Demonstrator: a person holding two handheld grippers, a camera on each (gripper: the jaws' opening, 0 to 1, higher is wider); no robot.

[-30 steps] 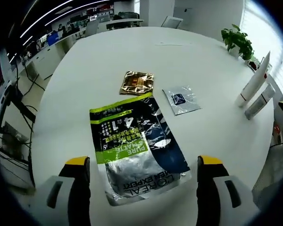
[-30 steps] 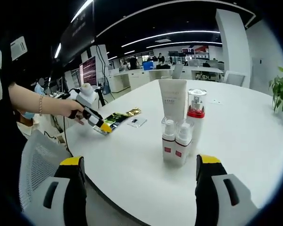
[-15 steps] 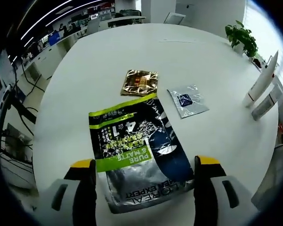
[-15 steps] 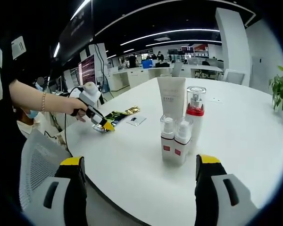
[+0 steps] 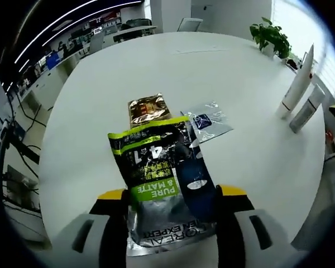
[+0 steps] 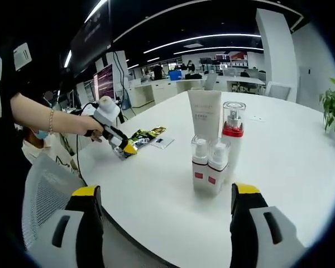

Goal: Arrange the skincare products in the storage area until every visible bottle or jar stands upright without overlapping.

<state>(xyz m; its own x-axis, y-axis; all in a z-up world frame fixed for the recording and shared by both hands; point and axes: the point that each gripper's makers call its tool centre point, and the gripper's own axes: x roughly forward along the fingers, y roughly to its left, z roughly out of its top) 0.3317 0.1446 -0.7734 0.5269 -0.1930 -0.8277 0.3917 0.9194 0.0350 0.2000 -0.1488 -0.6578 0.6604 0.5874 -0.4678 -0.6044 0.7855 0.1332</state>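
The large sachet (image 5: 162, 187) sits between my left gripper (image 5: 170, 195) jaws, which close on its near end, long axis running straight ahead, while my right gripper (image 6: 164, 209) gapes wide, well apart.

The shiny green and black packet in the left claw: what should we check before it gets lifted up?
1. Left claw closed on the green-and-black L'Oreal sachet: ok, both jaws press its sides.
2. Grip is near the sachet's bottom edge, so it may flop: cannot tell.
3. Gold sachet free of it: not ok, the edges overlap.
4. Silver sachet free of it: cannot tell, the corners look close.
5. Upright bottles and tube far from the lift path: ok.
6. Right claw out of the way: ok, open and holding nothing.
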